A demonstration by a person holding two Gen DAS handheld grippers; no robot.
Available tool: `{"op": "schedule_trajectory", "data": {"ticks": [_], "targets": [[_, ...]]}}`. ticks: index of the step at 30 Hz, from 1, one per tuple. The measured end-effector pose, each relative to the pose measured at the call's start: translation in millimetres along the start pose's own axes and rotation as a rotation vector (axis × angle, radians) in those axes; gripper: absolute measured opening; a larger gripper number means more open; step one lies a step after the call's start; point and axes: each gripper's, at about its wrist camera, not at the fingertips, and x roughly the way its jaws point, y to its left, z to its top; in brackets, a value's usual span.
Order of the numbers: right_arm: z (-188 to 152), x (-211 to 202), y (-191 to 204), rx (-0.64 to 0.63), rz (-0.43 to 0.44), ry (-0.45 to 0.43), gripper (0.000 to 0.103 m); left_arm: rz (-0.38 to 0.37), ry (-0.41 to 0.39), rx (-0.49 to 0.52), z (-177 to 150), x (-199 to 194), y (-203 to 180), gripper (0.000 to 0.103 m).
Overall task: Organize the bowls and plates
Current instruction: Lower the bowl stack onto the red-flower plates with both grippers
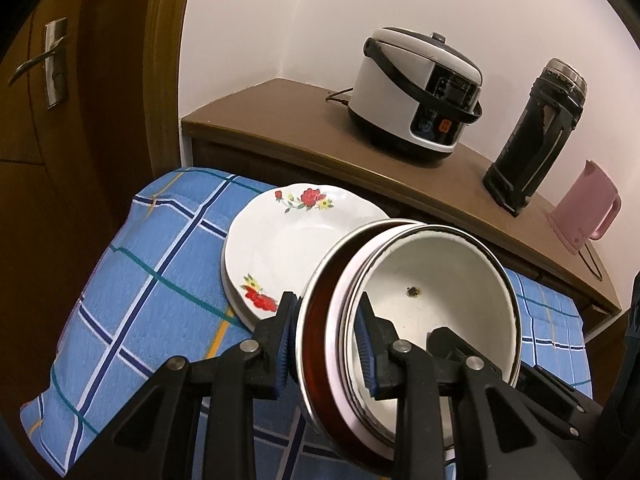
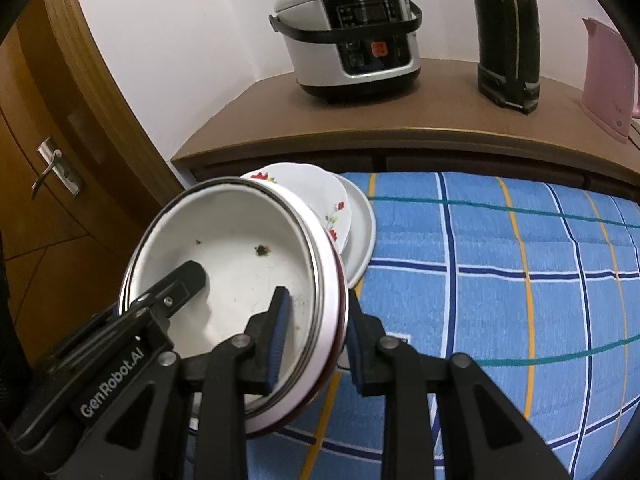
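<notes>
Holding the stack of bowls [image 1: 420,320] up in the air, you have both grippers on it, one on each side. The stack tips toward you, so you look into the white top bowl.

Look at the edges first. The blue checked cloth [image 1: 132,288] covers the table, and its left edge drops off close to the brown door [image 1: 60,160]. At the back, the cloth ends at a brown wooden cabinet [image 1: 304,128]. On the cabinet stand a white rice cooker [image 1: 416,92], a black thermos [image 1: 532,136] and a pink kettle [image 1: 584,208]. In the right wrist view, the cloth to the right of the bowls is wide and bare, so that is your biggest open room. The flowered plates [image 1: 296,240] lie flat on the cloth at the back left, close to the cabinet. They are just behind the bowls.

Your left gripper [image 1: 324,340] pinches the left rim of the stack. One blue pad sits inside the white bowl and the other pad presses on the outside wall.

Your right gripper [image 2: 312,344] pinches the right rim of the same stack [image 2: 240,264]. Its left pad is inside the white bowl and its right pad is on the outside. The left gripper's black finger shows inside the bowl too, well apart from the right one.

The white bowl has small dark spots on its bottom.
</notes>
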Motion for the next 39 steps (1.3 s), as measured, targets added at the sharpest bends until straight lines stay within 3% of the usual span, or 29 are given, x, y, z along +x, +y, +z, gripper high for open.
{"op": "schedule_trajectory", "data": {"ticks": [39], "targets": [[61, 39, -4, -0.018, -0.012, -0.014, 0.026, -0.02, 0.002, -0.019, 58, 46, -3, 0.031]]}}
